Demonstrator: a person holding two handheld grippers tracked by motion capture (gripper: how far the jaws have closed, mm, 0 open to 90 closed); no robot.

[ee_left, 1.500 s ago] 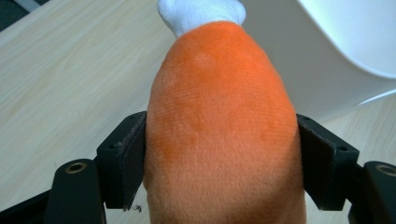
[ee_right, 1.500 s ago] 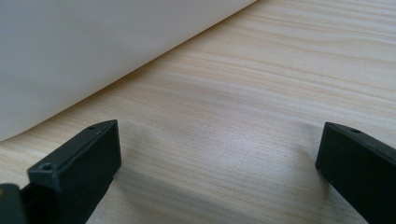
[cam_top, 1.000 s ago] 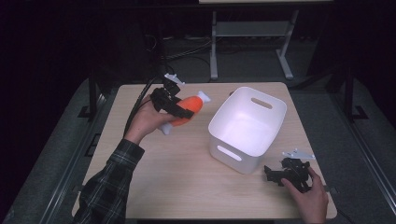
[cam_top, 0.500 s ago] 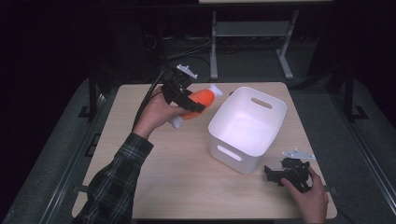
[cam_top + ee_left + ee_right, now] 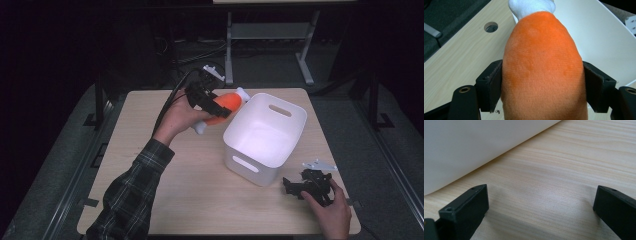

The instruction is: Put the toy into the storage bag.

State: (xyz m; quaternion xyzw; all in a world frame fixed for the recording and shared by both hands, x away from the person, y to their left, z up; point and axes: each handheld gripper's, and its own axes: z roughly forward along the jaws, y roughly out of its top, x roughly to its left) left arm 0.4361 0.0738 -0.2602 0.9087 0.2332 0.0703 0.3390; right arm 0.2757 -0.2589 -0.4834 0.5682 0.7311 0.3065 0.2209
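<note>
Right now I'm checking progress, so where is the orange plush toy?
In the high view the orange plush toy is held off the table in the left gripper, just left of the white bin, by its rim.

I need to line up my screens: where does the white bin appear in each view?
High view: white bin stands right of centre on the table.
Left gripper view: its wall fills the upper right, behind the orange plush toy.
Right gripper view: its wall spans the upper left.
Shared landmark: the bin itself.
</note>
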